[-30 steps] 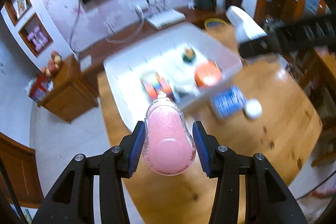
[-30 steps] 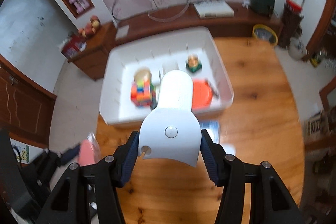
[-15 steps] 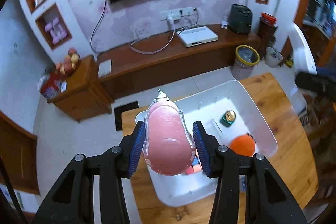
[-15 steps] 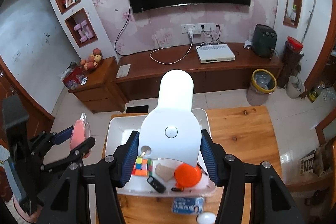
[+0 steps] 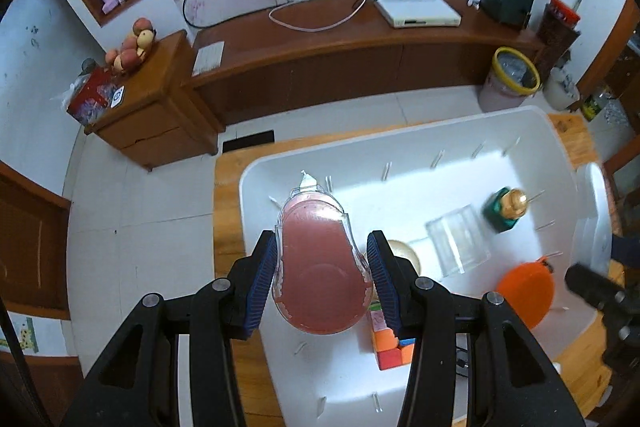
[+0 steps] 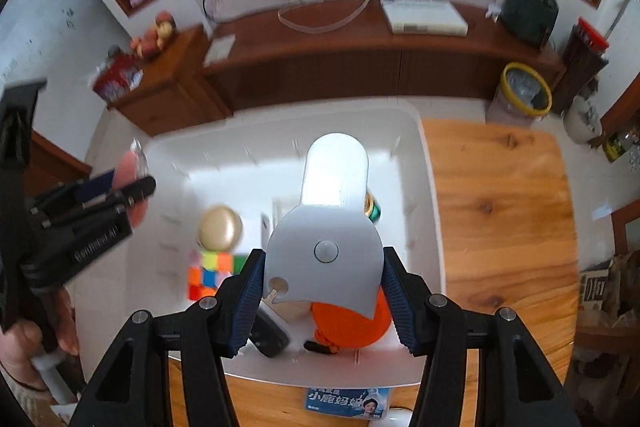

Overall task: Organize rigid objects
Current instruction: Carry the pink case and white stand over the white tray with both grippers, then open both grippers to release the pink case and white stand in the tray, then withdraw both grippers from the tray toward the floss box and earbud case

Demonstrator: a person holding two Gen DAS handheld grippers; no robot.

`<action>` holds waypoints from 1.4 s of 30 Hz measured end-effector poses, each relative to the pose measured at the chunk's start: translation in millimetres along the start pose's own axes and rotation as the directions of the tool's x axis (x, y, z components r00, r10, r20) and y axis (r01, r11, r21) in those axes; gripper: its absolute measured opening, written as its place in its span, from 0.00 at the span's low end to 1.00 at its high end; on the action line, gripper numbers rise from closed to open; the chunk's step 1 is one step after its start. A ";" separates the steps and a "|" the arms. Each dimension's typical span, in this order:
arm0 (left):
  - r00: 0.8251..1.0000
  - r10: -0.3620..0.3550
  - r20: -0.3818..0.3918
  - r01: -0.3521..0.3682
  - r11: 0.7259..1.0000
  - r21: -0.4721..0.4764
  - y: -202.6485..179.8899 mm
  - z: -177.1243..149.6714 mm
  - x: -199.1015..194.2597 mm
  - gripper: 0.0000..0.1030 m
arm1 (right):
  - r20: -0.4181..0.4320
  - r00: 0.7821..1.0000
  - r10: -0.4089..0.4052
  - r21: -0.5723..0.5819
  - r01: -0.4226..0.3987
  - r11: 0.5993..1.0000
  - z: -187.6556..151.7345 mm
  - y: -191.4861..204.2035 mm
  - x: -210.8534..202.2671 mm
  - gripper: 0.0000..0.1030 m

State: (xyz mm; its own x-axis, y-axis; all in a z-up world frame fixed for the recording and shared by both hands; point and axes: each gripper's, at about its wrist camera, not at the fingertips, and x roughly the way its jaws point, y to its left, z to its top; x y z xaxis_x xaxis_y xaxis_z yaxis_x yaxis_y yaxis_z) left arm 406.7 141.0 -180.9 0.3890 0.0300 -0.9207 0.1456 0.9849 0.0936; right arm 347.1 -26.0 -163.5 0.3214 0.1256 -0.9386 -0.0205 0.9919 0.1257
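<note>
Overhead, both tools above the white bin (image 5: 440,131): left tool (image 5: 322,271) clamped on pink bottle (image 5: 320,267), right tool (image 6: 324,291) on white dispenser (image 6: 328,227).

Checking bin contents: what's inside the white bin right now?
In the white bin: green bottle, clear box, orange disc, colour cube, gold lid, black remote. Held items cover the middle.

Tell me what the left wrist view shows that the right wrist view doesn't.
Left wrist only: the clear plastic box in the white bin.

Right wrist only: the blue packet on the wooden table, and a black remote.

Both: the bin, gold lid, colour cube, orange disc, pink bottle in the left gripper, white holder in the right gripper.
</note>
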 end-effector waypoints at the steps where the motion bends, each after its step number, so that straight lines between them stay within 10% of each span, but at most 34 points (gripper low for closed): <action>1: 1.000 0.004 -0.007 -0.004 1.000 0.002 -1.2 -1.7 4.5 0.49 | -0.017 1.000 -0.002 -0.002 0.002 1.000 -3.3 -0.1 8.7 0.56; 17: 0.993 -0.021 -0.119 0.019 1.000 -0.016 -11.5 -19.5 46.6 0.50 | -0.119 0.993 -0.003 -0.053 -0.003 0.999 -15.0 4.2 52.4 0.57; 20: 0.988 -0.051 -0.145 0.046 0.998 -0.037 -10.1 -21.2 47.1 0.68 | -0.120 0.992 0.044 -0.041 -0.050 0.998 -17.2 4.7 48.0 0.57; 24: 0.994 -0.040 -0.101 0.037 0.999 -0.035 -11.3 -21.5 32.9 0.87 | -0.106 0.993 0.050 -0.040 -0.054 0.998 -20.6 5.3 39.8 0.58; 42: 0.992 -0.059 0.107 0.053 0.997 0.055 -15.9 -20.8 -83.1 0.95 | 0.026 0.998 0.059 -0.064 -0.058 0.996 -45.6 19.7 -50.1 0.58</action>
State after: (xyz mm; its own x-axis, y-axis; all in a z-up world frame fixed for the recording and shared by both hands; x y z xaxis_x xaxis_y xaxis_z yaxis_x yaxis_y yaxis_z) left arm 353.1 126.4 -113.7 0.4750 -0.0466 -0.8787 0.2162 0.9742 0.0653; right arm 287.4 -11.8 -128.6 0.3439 0.1838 -0.9208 -0.0995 0.9823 0.1588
